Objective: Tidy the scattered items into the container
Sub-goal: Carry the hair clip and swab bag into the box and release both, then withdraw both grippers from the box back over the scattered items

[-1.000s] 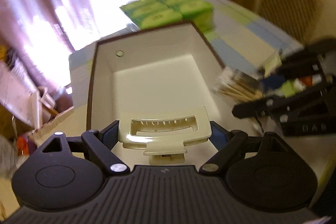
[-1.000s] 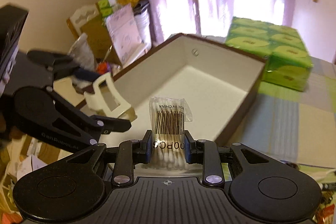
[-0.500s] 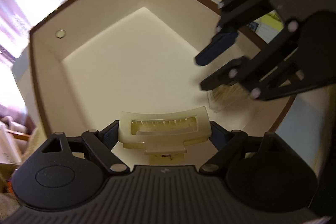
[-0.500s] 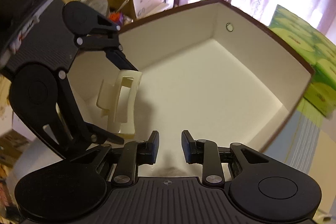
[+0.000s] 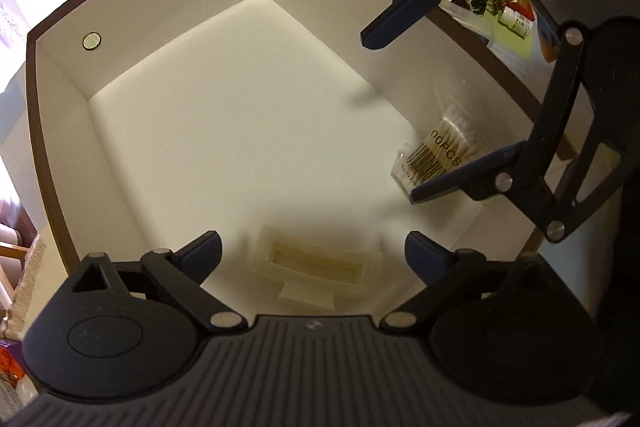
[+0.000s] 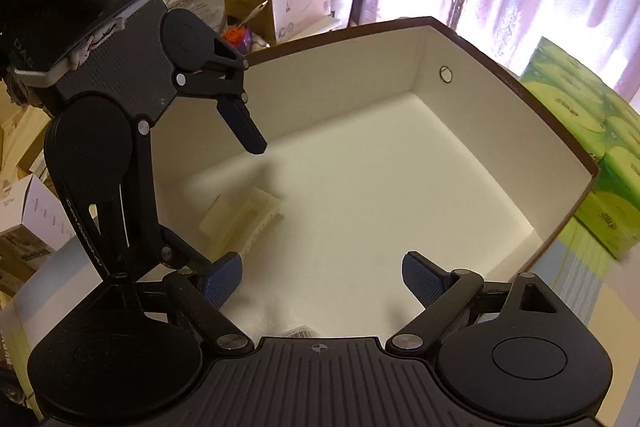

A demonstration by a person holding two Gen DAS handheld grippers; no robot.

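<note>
The left wrist view shows the clear plastic packet of cotton swabs (image 5: 442,147) lying on the floor of the brown-rimmed, cream-lined cardboard box (image 5: 56,163) at the right of the frame, its barcode and the letters "00PCS" readable, its lower end hidden behind one dark finger (image 5: 472,175) of the right gripper (image 5: 430,99). The right wrist view shows only a sliver of that packet (image 6: 298,333) at the bottom centre. The cream plastic hair claw clip (image 5: 316,263) lies blurred on the box floor at the lower centre, between the spread, empty fingers of the left gripper (image 5: 314,253); the right wrist view places it (image 6: 244,217) at centre left. The right gripper's fingers are also parted and empty. Green tissue packs (image 6: 588,155) sit outside the box on the table; their printing is unreadable.
</note>
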